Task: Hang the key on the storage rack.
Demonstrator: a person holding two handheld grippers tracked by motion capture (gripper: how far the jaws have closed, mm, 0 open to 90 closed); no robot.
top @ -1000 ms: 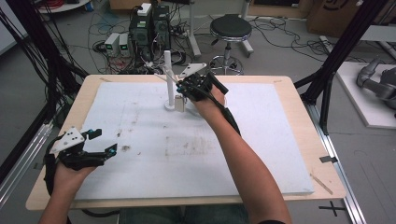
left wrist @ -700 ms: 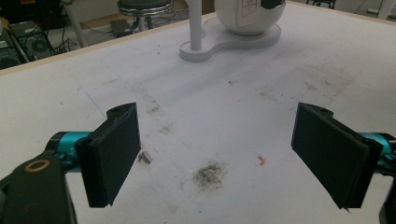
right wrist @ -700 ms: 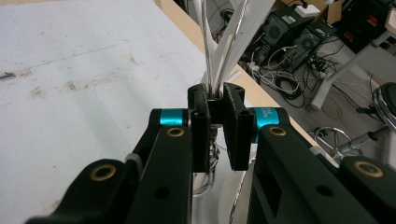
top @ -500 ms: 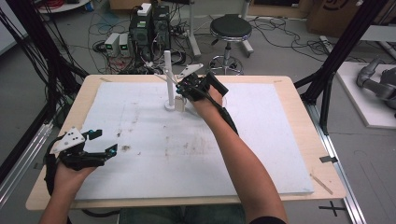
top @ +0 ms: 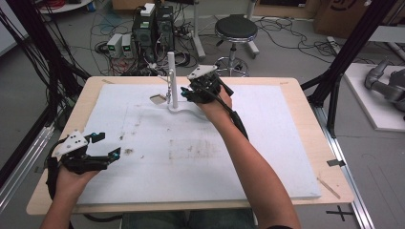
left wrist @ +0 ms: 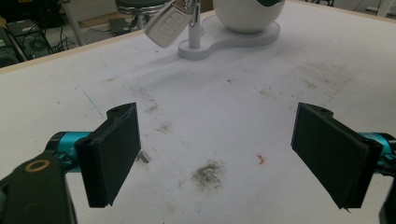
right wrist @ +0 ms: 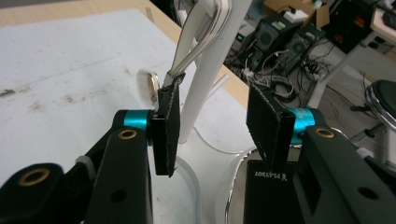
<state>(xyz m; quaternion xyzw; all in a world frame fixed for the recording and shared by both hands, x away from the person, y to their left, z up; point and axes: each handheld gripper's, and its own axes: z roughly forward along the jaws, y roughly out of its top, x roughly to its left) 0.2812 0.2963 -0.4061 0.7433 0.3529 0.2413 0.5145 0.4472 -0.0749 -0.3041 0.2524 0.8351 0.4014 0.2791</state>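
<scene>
A white stand rises at the table's far middle, with an upright post (top: 171,78) on a curved flat base (top: 184,112). A small pale tag (top: 156,99) hangs from a ring on the post's left side; it shows as a tilted fob (left wrist: 170,25) in the left gripper view. My right gripper (top: 188,93) is at the post, open. In the right gripper view the post (right wrist: 210,70) stands between the two parted jaws of the right gripper (right wrist: 215,130), and white loops run down to the left jaw's top. My left gripper (top: 107,145) rests open and empty at the front left.
A white mat (top: 267,157) with dirty smudges covers the wooden table (top: 305,95). A white rounded object (left wrist: 247,14) sits on the stand's base. A small silvery key-like piece (right wrist: 152,86) lies beyond the right gripper's left jaw. Computers, cables and a stool (top: 235,28) stand behind the table.
</scene>
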